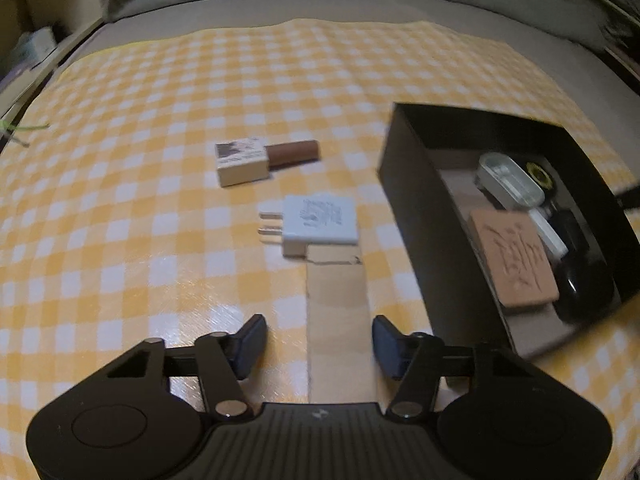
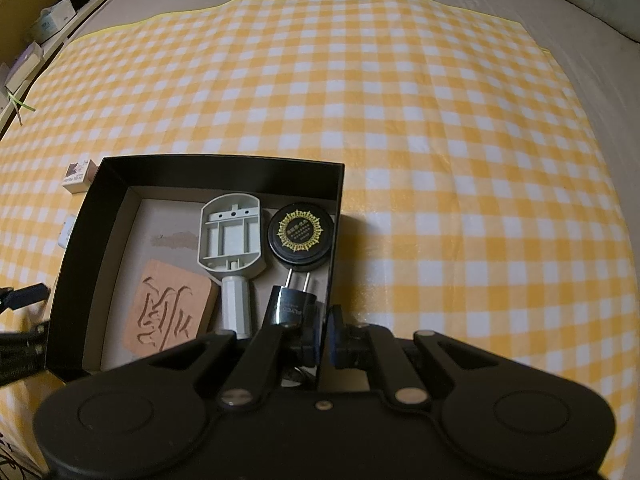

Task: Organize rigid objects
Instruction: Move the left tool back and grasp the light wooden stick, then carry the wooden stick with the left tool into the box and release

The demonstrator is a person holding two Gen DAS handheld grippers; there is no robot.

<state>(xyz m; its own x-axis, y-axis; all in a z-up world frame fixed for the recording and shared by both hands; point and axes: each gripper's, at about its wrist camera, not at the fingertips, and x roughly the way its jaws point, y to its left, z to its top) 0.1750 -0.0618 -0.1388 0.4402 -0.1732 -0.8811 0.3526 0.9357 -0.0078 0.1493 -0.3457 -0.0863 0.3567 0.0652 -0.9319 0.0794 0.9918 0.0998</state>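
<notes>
my left gripper hangs spread over the checked cloth, nothing between its jaws. the white plug adapter lies flat just ahead, prongs pointing left, well apart from the black box. i judge it light, stiff and smooth-sided (likely a bit slippery), so i'd pinch across the square body, not the thin prongs. my right gripper is pressed together on the box's right wall, steadying it. beyond the adapter sits a small stamp with a brown handle.
</notes>
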